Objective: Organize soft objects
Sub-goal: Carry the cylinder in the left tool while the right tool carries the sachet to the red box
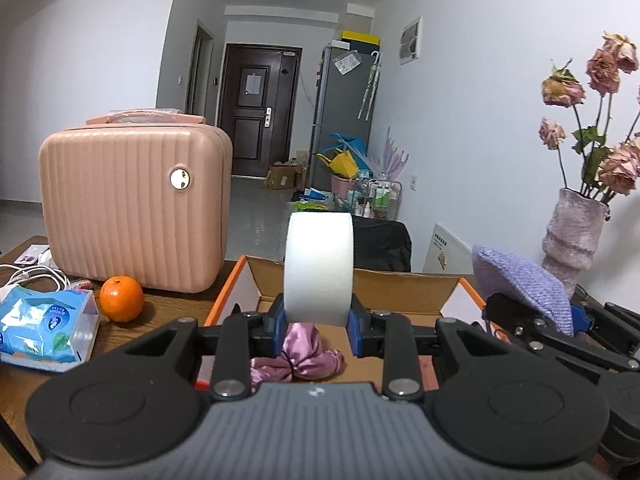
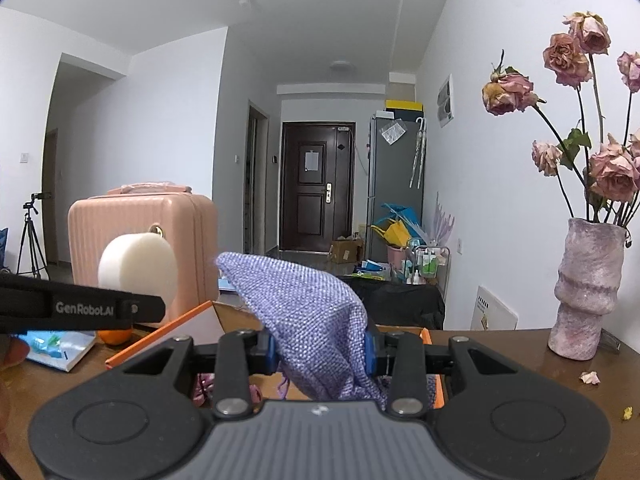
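Gripping a white cylindrical foam sponge [image 1: 319, 268], the left claw [image 1: 318, 326] sits at lower centre of the left wrist view, its blue pads [image 1: 277, 320] clenched on the lower sides of the sponge, which stands upright on its curved edge. Below and behind the sponge lies an open cardboard box with orange outer walls [image 1: 400, 292]; a pink satin scrunchie [image 1: 300, 354] rests on the box floor at lower centre, directly under the claw.

At the right edge of the same view, the right claw [image 1: 532, 316] is closed on a lilac knitted fabric pouch [image 1: 520, 280], held above the right wall of the box. In the right wrist view the right claw [image 2: 320, 350] is clamped on that pouch [image 2: 308, 320] at centre frame; the fabric rises to a peak at upper left and drapes down over the box [image 2: 160, 340]. The sponge [image 2: 138, 268] appears at centre left there, above the left claw's black arm.

Other items on the brown wooden worktop [image 2: 500, 360]: a ribbed pink hard-shell case [image 1: 132, 204] at left, an orange fruit [image 1: 121, 298] in front of it, a blue tissue pack [image 1: 46, 326] at lower left, and a mottled pink ceramic vase of dried roses [image 2: 588, 288] at right.
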Available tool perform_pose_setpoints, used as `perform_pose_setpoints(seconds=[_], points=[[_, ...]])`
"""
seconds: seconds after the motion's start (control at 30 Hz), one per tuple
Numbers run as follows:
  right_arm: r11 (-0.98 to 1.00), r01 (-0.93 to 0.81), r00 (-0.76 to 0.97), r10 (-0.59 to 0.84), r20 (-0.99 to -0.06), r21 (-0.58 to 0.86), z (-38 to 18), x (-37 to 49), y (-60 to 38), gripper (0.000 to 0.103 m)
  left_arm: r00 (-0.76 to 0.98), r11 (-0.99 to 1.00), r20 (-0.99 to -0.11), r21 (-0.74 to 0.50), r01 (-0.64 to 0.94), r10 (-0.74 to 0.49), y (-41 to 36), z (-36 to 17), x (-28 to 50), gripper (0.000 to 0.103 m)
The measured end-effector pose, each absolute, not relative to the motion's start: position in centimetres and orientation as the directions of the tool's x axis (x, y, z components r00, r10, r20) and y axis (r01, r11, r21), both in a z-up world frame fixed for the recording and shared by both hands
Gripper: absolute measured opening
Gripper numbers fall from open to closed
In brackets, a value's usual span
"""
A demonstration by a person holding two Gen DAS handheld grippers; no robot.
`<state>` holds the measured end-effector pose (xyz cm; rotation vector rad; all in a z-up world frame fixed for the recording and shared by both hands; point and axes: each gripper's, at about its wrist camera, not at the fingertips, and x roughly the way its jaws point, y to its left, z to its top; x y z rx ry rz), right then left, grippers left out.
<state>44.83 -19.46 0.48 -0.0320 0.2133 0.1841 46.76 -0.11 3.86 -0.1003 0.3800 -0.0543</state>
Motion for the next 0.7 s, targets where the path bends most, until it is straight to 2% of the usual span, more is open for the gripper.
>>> perform_pose_setpoints(seconds=[0.7], points=[[0.983,-0.183,0.940,0.173,-0.296,-0.007,0.9,51.5,-19.2,0.037,0.917,0.995,-0.398,-0.102,-0.008,-0.034,1.0,3.9,52.4,0.029]])
